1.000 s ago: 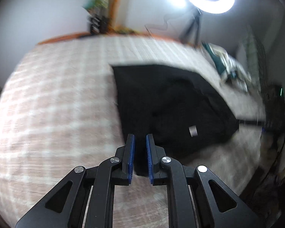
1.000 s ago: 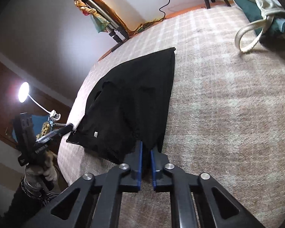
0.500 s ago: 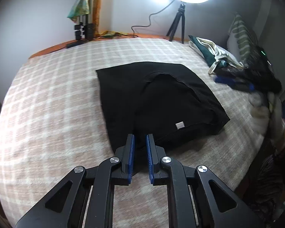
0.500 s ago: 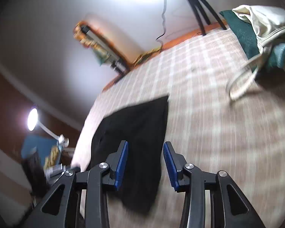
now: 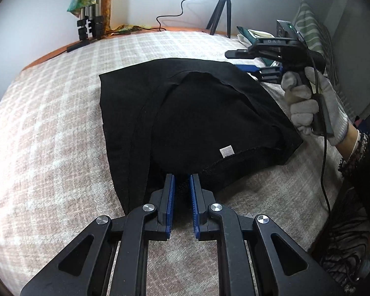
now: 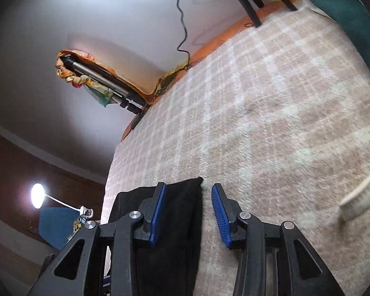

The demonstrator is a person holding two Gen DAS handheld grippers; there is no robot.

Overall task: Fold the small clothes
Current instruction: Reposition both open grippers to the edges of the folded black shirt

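A black garment (image 5: 192, 113) lies folded on the plaid bed cover (image 5: 49, 128), with a small white label near its front hem. My left gripper (image 5: 182, 180) is nearly shut on the garment's near hem, with black cloth between its blue pads. My right gripper (image 6: 187, 190) is open and empty, held above the garment's far corner (image 6: 182, 212). In the left wrist view the right gripper (image 5: 256, 70) shows at the garment's far right edge, held by a gloved hand (image 5: 308, 103).
A ring-light tripod (image 5: 220, 12) and a cable stand at the bed's far edge. A folded tripod with coloured cloth (image 5: 88, 12) leans in the corner. Teal and cream clothes (image 6: 352, 17) and a striped pillow (image 5: 315, 34) lie at the right. A desk lamp (image 6: 38, 194) shines beyond the bed.
My right gripper let go of the garment, opened, and lifted away towards its far corner. My left gripper stays shut on the near hem. The garment now lies flatter.
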